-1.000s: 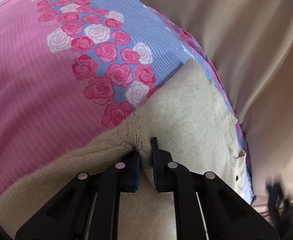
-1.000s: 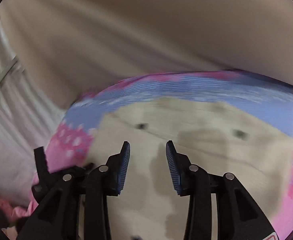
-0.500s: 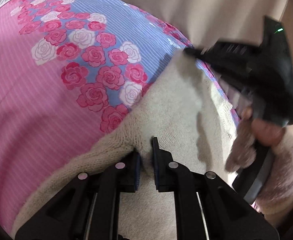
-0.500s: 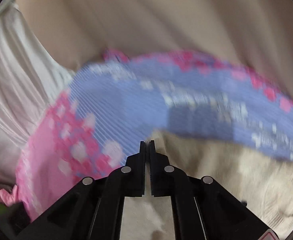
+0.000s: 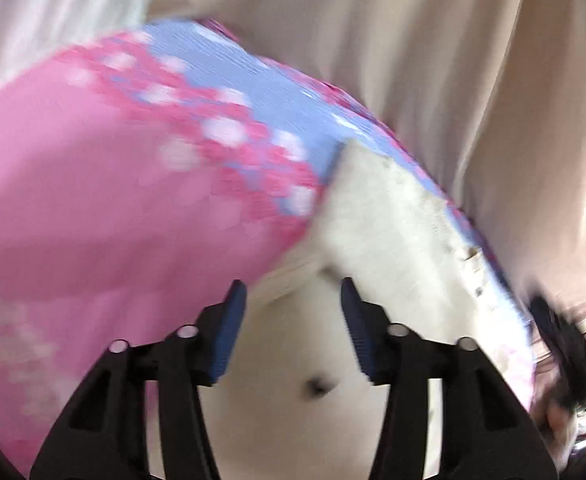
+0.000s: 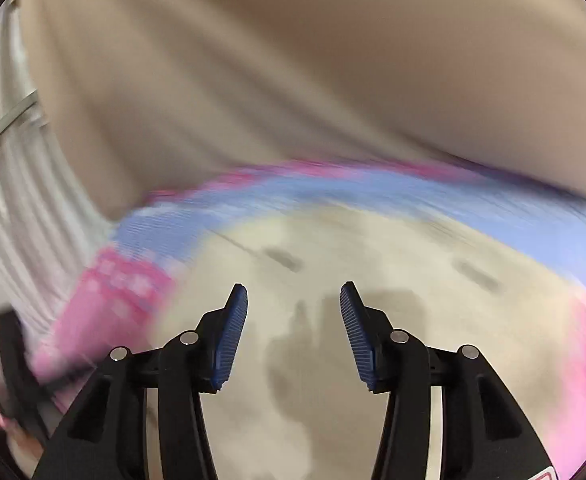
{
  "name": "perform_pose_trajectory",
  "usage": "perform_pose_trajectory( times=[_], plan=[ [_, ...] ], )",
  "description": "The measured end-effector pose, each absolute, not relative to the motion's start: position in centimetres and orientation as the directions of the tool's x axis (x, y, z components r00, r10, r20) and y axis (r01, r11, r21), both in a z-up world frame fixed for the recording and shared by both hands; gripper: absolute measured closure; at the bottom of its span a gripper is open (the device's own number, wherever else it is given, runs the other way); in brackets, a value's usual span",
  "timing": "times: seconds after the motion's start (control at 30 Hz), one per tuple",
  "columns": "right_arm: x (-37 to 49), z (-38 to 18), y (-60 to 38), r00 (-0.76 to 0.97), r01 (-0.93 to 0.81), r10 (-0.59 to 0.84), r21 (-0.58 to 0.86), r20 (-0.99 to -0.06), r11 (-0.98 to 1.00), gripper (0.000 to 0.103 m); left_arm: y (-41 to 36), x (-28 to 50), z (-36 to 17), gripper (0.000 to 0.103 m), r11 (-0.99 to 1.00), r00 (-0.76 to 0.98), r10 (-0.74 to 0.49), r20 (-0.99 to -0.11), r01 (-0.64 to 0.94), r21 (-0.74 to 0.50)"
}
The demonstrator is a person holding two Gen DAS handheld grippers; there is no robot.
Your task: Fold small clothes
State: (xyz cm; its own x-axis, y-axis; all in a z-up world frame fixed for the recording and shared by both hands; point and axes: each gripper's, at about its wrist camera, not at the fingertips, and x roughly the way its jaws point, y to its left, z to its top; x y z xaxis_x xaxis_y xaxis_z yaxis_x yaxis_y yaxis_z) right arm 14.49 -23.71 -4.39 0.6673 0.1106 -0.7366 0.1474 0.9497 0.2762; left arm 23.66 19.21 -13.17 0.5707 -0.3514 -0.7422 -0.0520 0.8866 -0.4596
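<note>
**Both grippers open above the cream knit**

The left gripper (image 5: 293,332) points down and forward over the cream knitted garment (image 5: 393,248), its blue-padded fingers (image 5: 229,332) spread wide with nothing between them. The right gripper (image 6: 293,336) has the same pose in its own view: tilted down toward the garment (image 6: 373,280), fingers well apart and empty, their shadow falling on the knit just ahead of the tips.

The garment lies flat on the pink and blue rose-print sheet (image 5: 113,200). In the left view it fills the space under and ahead of the fingers; a dark button (image 5: 317,384) sits on the knit between them, and the garment's far corner reaches toward the blue band of the sheet. Its right-hand edge runs close to the sheet's edge, next to the beige curtain (image 5: 433,60). In the right view two dark buttons (image 6: 281,258) lie beyond the fingertips, near the garment's far edge, with the blue band of the sheet (image 6: 373,192) just past them. Both views are blurred by motion, so finer detail of the knit cannot be made out.

Half a second ago the left fingers were pinched on a fold of the knit and the right fingers were pressed together at its far corner; now both have let go and opened. The right gripper, then large in the left view beside the garment, now shows only as a dark blur (image 5: 565,344) at the lower right.
</note>
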Motion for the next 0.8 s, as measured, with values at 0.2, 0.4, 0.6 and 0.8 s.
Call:
perform_pose_trajectory(
  times=[0.2,0.4,0.6,0.8],
  plan=[
    [-5.7,-8.9,-30.5,0.427,0.475,0.004,0.228,-0.904,0.850,0.053,24.4,16.2,-16.6,0.047,0.900,0.449,-0.301,-0.841,-0.159,-0.407],
    [-10.6,-13.7,-25.9,0.428,0.488,0.123,0.344,-0.895,0.802,0.050,24.0,11.6,-16.5,0.041,0.907,0.422,-0.298,-0.856,-0.156,-0.392],
    [-7.5,-14.2,-25.1,0.474,0.338,0.262,0.449,-0.840,0.828,0.048,23.2,9.5,-16.7,0.043,0.882,0.419,-0.312,-0.853,-0.207,-0.424],
    [-7.0,-12.6,-26.7,0.495,0.259,0.380,0.550,-0.781,0.794,0.094,22.3,9.0,-16.5,0.095,0.835,0.382,-0.357,-0.852,-0.278,-0.474]
  ],
)
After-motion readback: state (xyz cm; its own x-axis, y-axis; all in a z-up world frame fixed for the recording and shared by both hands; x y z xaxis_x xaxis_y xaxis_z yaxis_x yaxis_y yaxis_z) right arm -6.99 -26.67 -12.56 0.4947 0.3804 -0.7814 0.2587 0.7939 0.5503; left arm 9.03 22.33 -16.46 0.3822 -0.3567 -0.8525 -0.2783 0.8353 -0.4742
